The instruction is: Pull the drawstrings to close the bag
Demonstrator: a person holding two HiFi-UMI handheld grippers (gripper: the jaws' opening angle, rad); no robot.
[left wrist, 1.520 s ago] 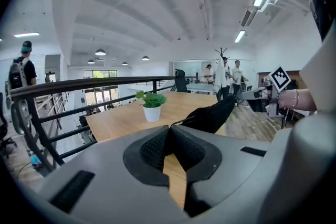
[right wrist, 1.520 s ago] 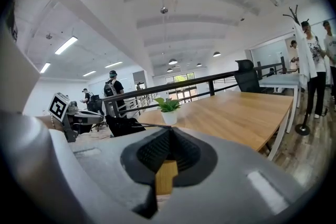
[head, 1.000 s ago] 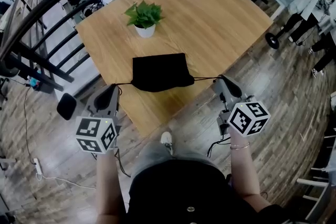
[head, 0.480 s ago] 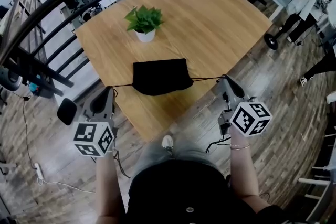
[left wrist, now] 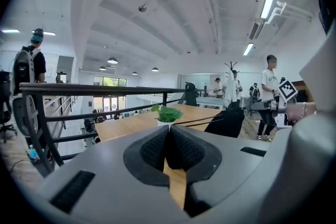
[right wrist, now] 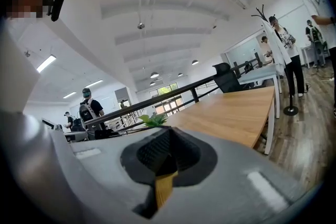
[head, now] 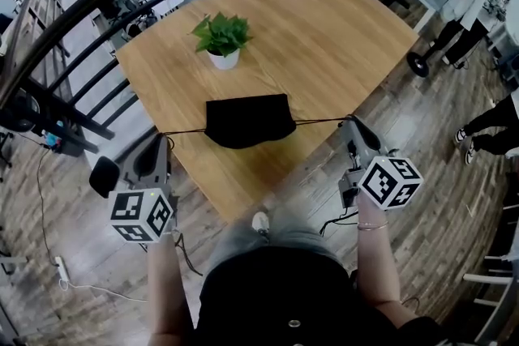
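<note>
Nearest: left gripper [head: 160,138] clamped shut on the left drawstring [head: 185,130], right gripper [head: 350,124] clamped shut on the right drawstring [head: 320,121] — both cords stretched taut to the black bag [head: 247,119], lying flat on the table [head: 324,28] toward its near corner, potted plant [head: 220,35] farther back.

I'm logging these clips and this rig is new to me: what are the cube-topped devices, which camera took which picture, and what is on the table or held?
No robot: a person holds a two-fingered gripper in each hand, and the marker cubes are part of them. The head view looks down from the person's head; each gripper view looks along that gripper's own fingers. On the wooden table are a black bag and a potted plant. The left gripper is shut on the left drawstring, the right gripper on the right drawstring; both cords run taut to the bag.
</note>
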